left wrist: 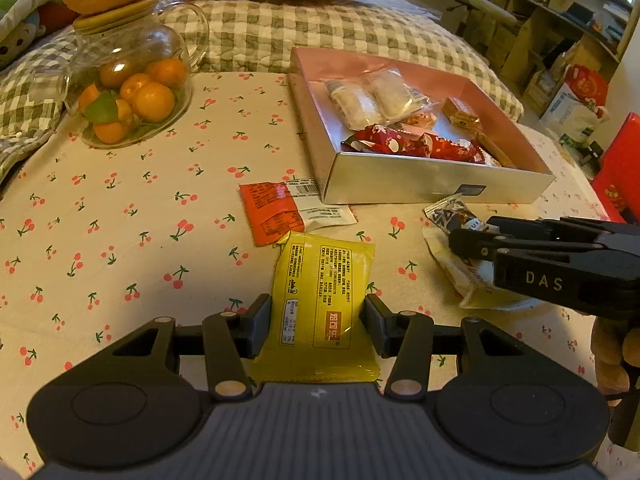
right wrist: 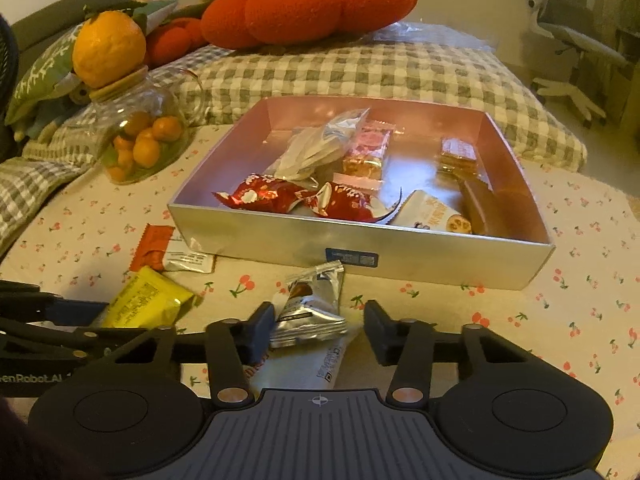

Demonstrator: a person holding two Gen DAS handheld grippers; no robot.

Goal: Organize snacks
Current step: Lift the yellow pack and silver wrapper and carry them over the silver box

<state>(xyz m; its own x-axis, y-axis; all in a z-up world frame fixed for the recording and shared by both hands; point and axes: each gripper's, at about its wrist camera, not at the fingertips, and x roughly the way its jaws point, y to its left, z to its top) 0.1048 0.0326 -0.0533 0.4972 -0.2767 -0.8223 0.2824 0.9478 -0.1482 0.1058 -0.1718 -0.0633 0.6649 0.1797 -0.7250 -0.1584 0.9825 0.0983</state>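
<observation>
A: What's in the silver box [right wrist: 280, 236]?
B: Red packets [right wrist: 260, 196], clear bags, wafers. Glass jar [left wrist: 128, 80] holds oranges.
A: Grippers?
B: Left gripper [left wrist: 318, 326] clamps the yellow packet [left wrist: 324, 304]; right gripper [right wrist: 319, 330] gapes around the silver packet [right wrist: 312, 308] on the cherry-print cloth [left wrist: 120, 220]

Bare cloth [left wrist: 120, 240] left of packets; box [right wrist: 360, 240] wall just ahead.

On a cherry-print tablecloth [right wrist: 520, 312], the right gripper [right wrist: 319, 326] hangs with its jaws spread around a silver snack packet [right wrist: 312, 308] lying just before a silver box [right wrist: 320, 240] of snacks. A yellow packet [right wrist: 148, 300] lies to the left, beside the left gripper [right wrist: 60, 332].
</observation>
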